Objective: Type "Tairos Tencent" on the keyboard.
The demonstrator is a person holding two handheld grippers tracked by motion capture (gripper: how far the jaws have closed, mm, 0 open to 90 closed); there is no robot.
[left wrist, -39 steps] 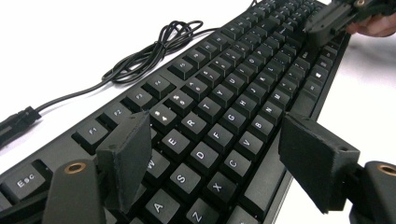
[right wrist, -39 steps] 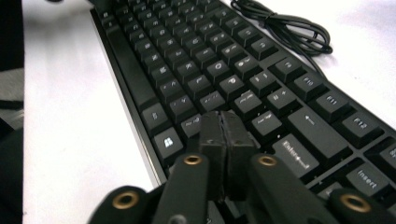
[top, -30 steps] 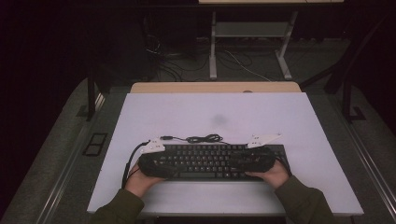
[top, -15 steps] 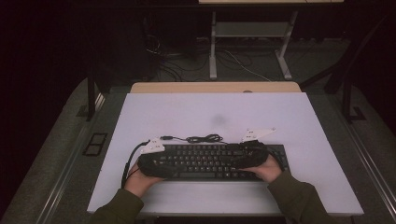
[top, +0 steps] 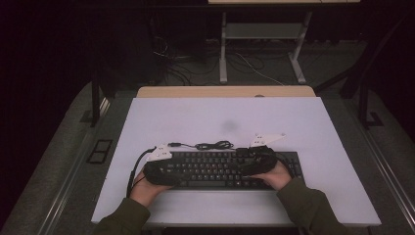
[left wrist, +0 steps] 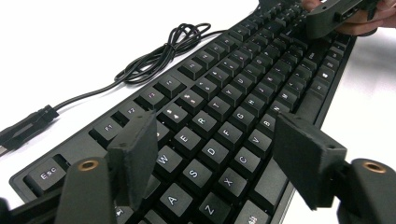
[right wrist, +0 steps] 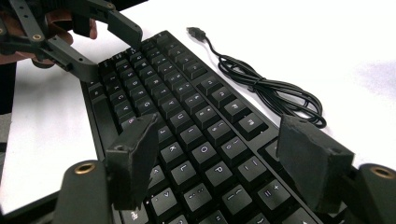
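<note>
A black keyboard (top: 220, 169) lies flat near the front edge of the white table (top: 220, 115), its black cable (top: 210, 145) coiled just behind it. My left gripper (top: 171, 172) hovers over the keyboard's left end. In the left gripper view its jaws (left wrist: 217, 140) straddle the letter keys (left wrist: 210, 151) with nothing pressed; they have just been closing a little. My right gripper (top: 247, 165) sits over the keyboard's right half. Its jaws (right wrist: 219, 135) stand wide above the keys (right wrist: 205, 151), having just been opening, and grip nothing.
The cable's USB plug (right wrist: 196, 31) lies loose on the table behind the keyboard. A wooden strip (top: 225, 91) borders the table's far edge. Beyond it, in the dark, stand a metal frame (top: 262, 49) and floor cables (top: 171, 58).
The right hand has slid left from the keyboard's right end to over its keys. The left hand has stayed at the left end.
</note>
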